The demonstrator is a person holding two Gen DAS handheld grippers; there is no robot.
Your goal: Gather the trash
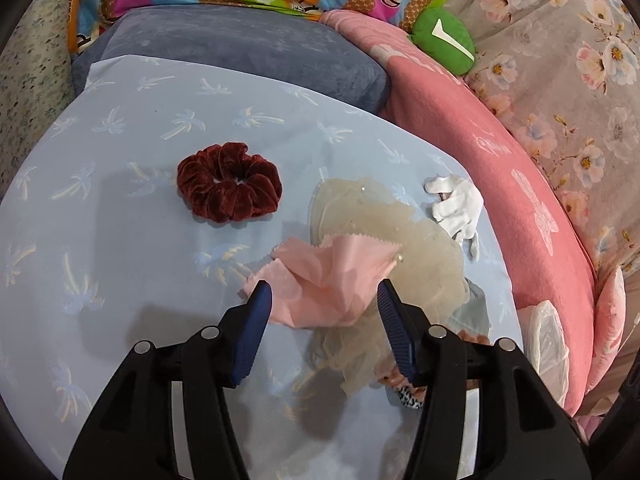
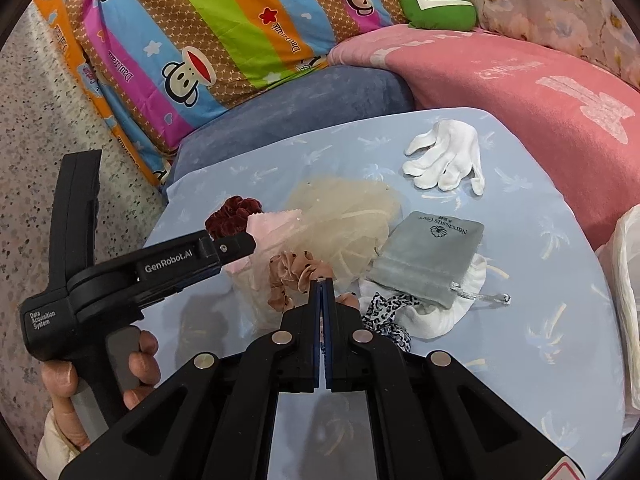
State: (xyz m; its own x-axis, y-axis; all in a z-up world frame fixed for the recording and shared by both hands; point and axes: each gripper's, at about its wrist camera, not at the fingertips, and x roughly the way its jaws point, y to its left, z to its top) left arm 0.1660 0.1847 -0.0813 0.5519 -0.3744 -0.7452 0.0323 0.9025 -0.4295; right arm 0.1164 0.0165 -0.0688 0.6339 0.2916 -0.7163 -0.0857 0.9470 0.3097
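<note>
A pale blue sheet (image 1: 120, 208) printed with faint palm trees covers a bed, with striped cartoon pillows (image 2: 208, 40) and a pink blanket (image 1: 500, 152) behind it. Going from the left, a dark red scrunchie (image 1: 230, 182) lies alone, well apart from everything else. Next comes the pink cloth (image 1: 332, 276), crumpled and lying between the spread jaws of the left gripper (image 1: 324, 300); the pads flank it without pressing, so nothing is gripped. The cloth lies straight ahead of that gripper, its longer side running across from one finger to the other, which likely makes a close enough to catch it. Further right, the right gripper (image 2: 322, 280) is fully closed and empty, its tips just beside a brown spotted scrunchie (image 2: 294, 276). Beyond it lie a grey pouch (image 2: 428, 256) and a white glove (image 2: 444, 164).
</note>
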